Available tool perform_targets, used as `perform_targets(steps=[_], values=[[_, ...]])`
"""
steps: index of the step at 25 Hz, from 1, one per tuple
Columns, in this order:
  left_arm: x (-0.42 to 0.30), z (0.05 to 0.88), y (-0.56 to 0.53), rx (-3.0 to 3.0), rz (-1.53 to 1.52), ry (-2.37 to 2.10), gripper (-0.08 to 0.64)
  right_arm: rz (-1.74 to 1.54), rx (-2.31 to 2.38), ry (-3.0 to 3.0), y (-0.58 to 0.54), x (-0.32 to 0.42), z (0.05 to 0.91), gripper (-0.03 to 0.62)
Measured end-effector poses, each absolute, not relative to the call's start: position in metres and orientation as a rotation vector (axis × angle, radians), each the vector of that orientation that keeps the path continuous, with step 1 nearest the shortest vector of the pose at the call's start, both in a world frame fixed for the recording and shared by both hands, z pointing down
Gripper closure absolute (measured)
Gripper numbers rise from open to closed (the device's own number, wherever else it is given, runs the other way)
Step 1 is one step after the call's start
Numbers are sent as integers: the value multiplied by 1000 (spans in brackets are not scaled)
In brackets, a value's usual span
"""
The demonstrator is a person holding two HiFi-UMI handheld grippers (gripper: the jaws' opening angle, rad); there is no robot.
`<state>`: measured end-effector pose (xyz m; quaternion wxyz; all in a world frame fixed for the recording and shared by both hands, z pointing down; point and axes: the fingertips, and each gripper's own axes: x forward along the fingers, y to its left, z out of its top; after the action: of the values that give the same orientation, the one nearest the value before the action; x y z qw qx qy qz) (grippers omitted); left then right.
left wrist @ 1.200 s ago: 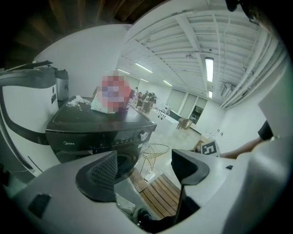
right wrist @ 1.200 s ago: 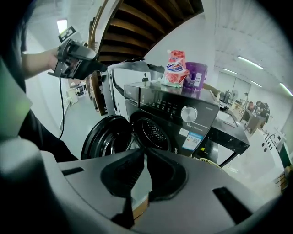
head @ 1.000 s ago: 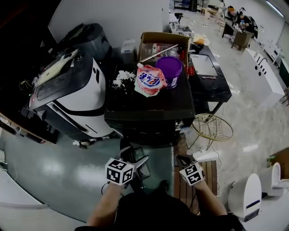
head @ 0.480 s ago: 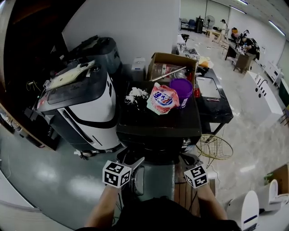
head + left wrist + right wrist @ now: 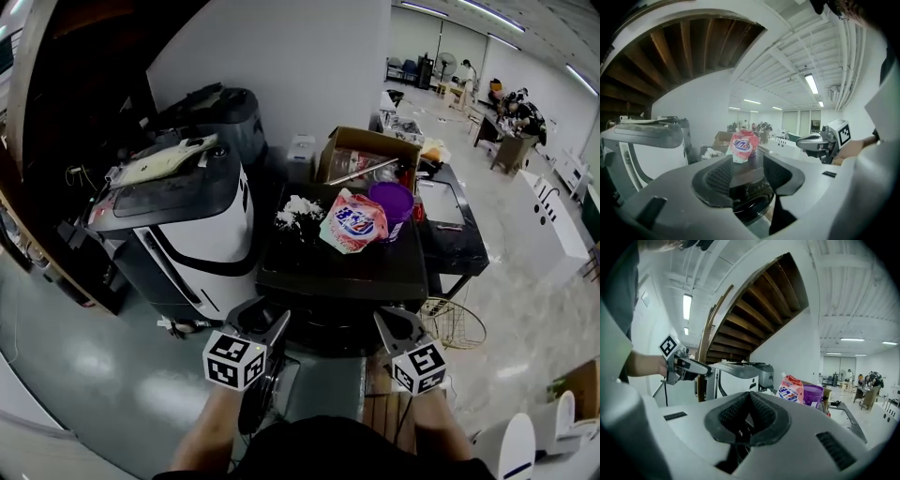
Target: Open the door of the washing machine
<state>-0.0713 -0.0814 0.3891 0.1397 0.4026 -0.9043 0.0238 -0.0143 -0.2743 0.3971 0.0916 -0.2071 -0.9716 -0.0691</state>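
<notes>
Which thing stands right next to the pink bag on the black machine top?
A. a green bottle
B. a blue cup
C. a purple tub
C: in the head view the purple tub stands just to the right of the pink bag, both on the black machine top.

My left gripper pale grey with a black-and-white marker cube, right gripper the same, black ribbed pads inside, thin black cable under the left one, dark top, forearms bare as far as I see

Black washing machine, round dark door on front
</notes>
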Motion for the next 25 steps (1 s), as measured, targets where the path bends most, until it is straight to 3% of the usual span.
perform_targets(steps=[6,13,25], values=[[-84,350,-71,1170,105,-2731,391,-220,-656,-2968,-253,-16,351,577],[-82,327,-67,1177,74,-2790,512,-268,-640,-3008,-242,-17,325,577],[-83,333,-57,1122,35,-2802,520,-233,-635,-2995,-242,-8,336,577]])
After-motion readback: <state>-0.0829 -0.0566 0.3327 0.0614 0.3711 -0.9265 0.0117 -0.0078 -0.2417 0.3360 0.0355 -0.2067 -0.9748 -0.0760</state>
